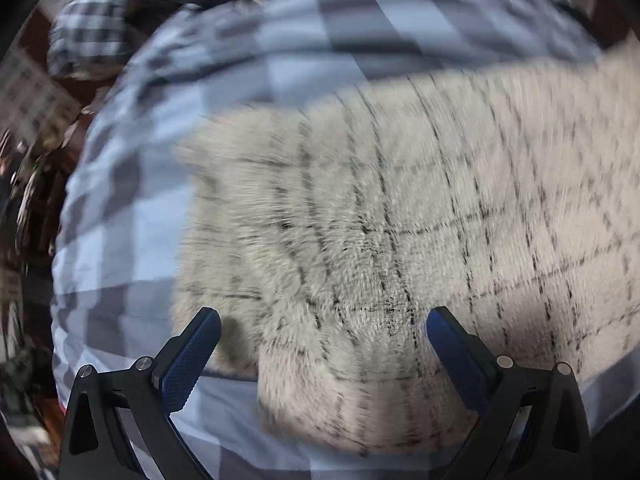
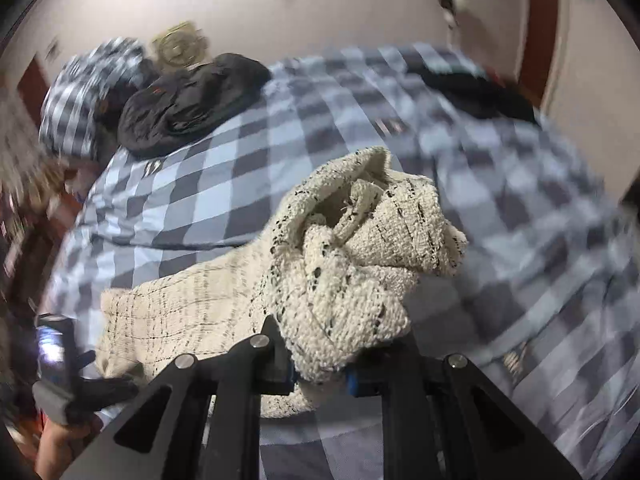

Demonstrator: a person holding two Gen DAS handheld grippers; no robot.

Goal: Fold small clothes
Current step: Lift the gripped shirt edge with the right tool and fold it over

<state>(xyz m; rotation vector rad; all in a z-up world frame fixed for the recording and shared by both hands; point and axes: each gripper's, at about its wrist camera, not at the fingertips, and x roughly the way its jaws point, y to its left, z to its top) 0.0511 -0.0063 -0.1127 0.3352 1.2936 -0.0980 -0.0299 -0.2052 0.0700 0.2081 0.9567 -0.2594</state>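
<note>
A cream knitted garment with thin black grid lines lies spread on a blue-grey checked bedspread. My left gripper hovers just above its near part, open and empty, with its blue pads wide apart. My right gripper is shut on a bunched end of the same garment and holds it lifted above the bed, while the rest trails down to the left. The left gripper shows at the lower left of the right wrist view.
A dark jacket and a black-and-white checked cloth lie at the far left of the bed. Another dark item lies at the far right near the wall. The bedspread extends to the right.
</note>
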